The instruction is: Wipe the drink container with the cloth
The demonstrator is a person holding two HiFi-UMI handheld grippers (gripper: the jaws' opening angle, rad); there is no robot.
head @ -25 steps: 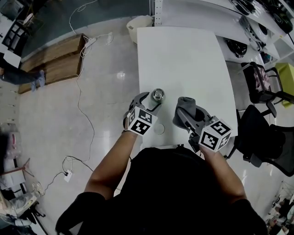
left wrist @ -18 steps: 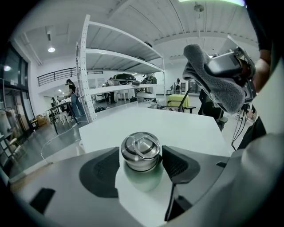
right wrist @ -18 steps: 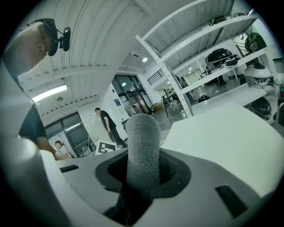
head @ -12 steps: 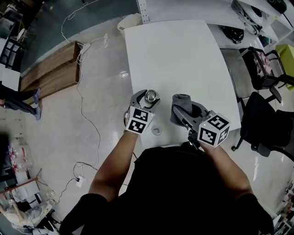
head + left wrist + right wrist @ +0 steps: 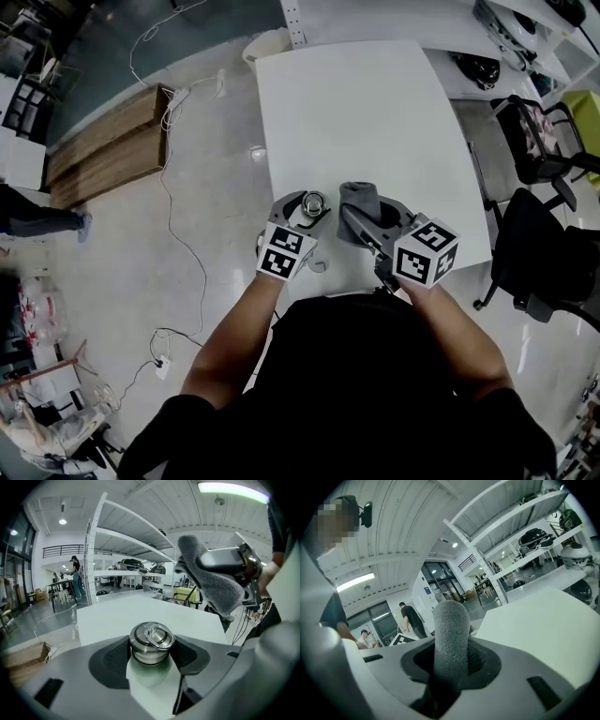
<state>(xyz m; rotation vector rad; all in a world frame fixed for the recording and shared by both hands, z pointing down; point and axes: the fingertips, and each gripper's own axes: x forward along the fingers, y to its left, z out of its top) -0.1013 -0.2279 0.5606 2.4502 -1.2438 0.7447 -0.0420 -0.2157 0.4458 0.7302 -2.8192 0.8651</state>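
A drink container with a steel ring-top cap (image 5: 314,201) (image 5: 151,641) and a pale green body stands upright near the front edge of the white table (image 5: 375,112). My left gripper (image 5: 310,207) (image 5: 151,660) is shut on it just below the cap. A thick grey cloth (image 5: 359,199) (image 5: 451,637) is clamped upright in my right gripper (image 5: 371,215) (image 5: 451,663). In the left gripper view the cloth (image 5: 209,579) hangs a little above and to the right of the cap, apart from it.
A small round item (image 5: 317,266) lies on the table just in front of the container. Black office chairs (image 5: 548,248) stand off the right edge. Wooden boards (image 5: 103,141) and cables lie on the floor to the left. Shelving runs behind the table.
My right gripper has carried the cloth left, closer to the container. The left gripper has kept its hold on the container.
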